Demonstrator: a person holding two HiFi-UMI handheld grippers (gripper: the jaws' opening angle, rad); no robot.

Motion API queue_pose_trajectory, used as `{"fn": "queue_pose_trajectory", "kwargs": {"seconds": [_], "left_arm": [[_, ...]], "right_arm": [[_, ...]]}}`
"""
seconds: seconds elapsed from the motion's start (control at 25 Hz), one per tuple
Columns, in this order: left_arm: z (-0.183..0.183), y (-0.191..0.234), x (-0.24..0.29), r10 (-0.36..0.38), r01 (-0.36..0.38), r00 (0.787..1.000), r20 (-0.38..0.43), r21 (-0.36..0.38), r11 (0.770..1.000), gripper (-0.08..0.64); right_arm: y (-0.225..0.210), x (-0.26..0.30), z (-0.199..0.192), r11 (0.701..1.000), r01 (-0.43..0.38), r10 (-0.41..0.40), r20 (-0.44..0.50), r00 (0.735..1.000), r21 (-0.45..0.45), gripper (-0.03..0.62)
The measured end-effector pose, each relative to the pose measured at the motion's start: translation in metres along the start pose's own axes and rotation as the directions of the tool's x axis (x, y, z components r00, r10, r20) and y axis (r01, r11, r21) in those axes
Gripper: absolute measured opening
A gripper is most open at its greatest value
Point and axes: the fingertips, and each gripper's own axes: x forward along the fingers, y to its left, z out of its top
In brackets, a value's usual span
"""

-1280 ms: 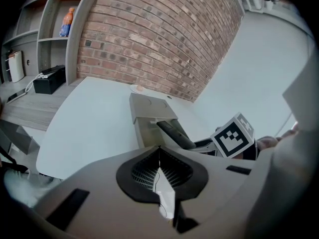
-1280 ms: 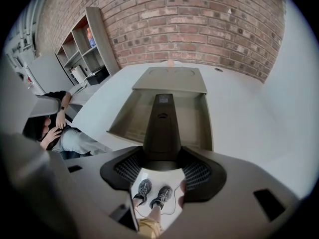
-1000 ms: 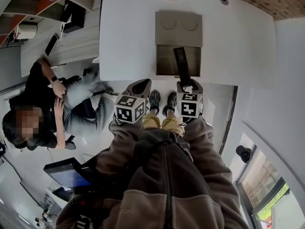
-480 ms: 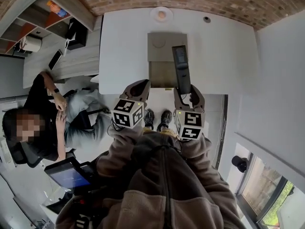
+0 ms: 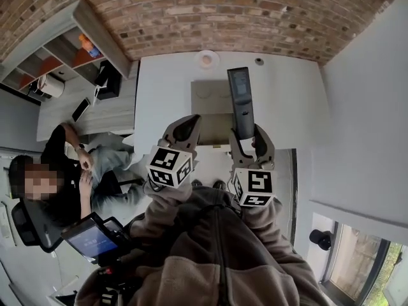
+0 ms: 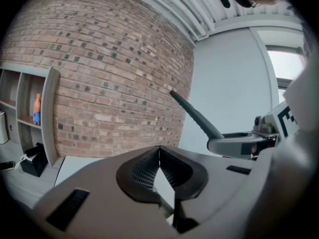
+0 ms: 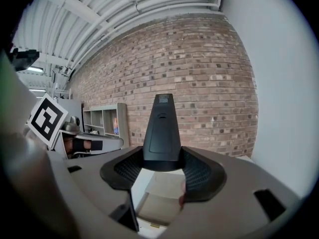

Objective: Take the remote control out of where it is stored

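Note:
The black remote control [image 5: 240,99] [image 7: 161,132] is lifted clear of the tan storage box [image 5: 211,116] and points away from me. My right gripper [image 5: 247,134] [image 7: 162,167] is shut on the remote's near end. The box stands open on the white table [image 5: 162,88]; its inside [image 7: 160,194] shows below the right jaws. My left gripper [image 5: 183,127] [image 6: 159,156] hangs left of the box, its jaws shut on nothing. In the left gripper view the remote [image 6: 192,116] slants up from the right gripper [image 6: 239,144].
A small round white object [image 5: 206,58] lies at the table's far edge by the brick wall [image 5: 210,14]. A person [image 5: 48,183] sits at the left near a desk and shelf [image 5: 80,43]. A white wall [image 5: 357,107] bounds the right.
The right gripper has raised the remote out of the box and held it higher. Both grippers have come up, and the view has tilted so more brick wall shows.

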Motion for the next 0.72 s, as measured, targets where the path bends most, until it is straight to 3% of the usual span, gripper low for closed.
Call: {"fn": "queue_pose_trajectory", "kwargs": {"seconds": [0.36, 0.72], "left_arm": [[0.057, -0.019, -0.002, -0.016, 0.005, 0.993, 0.114, 0.099, 0.995, 0.006], [0.081, -0.026, 0.001, -0.021, -0.003, 0.988, 0.155, 0.152, 0.988, 0.006]], "right_arm": [[-0.006, -0.011, 0.05, 0.999, -0.002, 0.007, 0.13, 0.991, -0.04, 0.243], [-0.017, -0.011, 0.071, 0.998, 0.006, 0.004, 0.178, 0.984, -0.055, 0.243]]}}
